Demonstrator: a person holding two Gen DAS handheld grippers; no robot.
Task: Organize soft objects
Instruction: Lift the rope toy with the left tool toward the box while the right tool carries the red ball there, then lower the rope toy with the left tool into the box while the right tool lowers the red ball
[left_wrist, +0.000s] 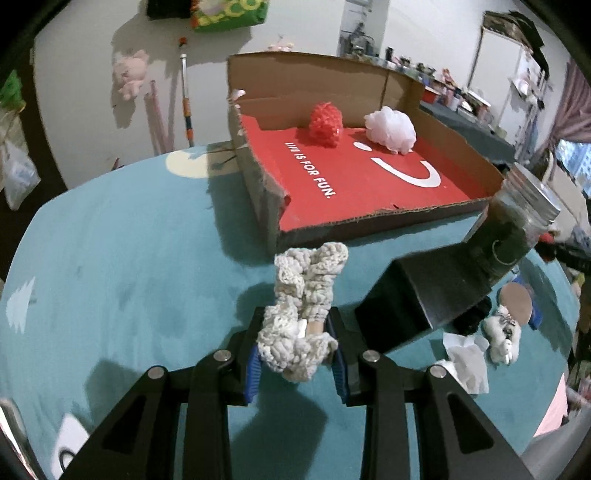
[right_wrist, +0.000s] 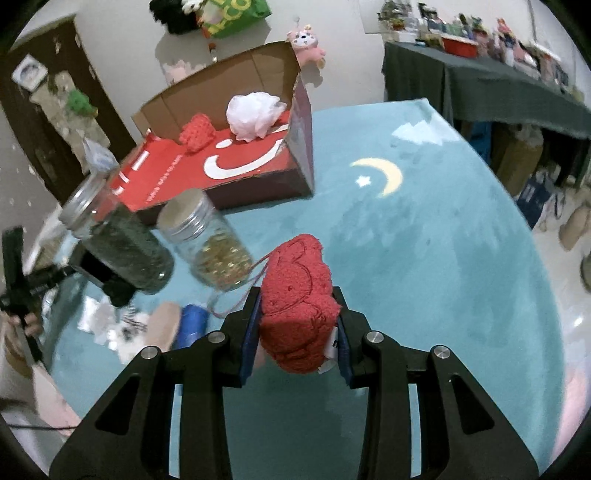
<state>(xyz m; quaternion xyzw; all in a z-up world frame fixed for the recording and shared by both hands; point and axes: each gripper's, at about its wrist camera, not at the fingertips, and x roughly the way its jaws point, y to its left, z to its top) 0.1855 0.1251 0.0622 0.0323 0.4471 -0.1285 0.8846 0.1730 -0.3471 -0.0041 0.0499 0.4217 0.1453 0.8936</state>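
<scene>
The left tool (left_wrist: 297, 350) is gripping a grey-white knitted piece (left_wrist: 301, 306) above the teal worktop (left_wrist: 129, 277), just short of the cardboard box (left_wrist: 314, 81). The right tool (right_wrist: 297, 332) is clamping a red fuzzy cloth (right_wrist: 297, 299) over the same worktop. A red knitted ball (left_wrist: 325, 124) and a white puff (left_wrist: 391, 129) are lying inside the box, while two jars (right_wrist: 207, 240) are standing near it.
</scene>
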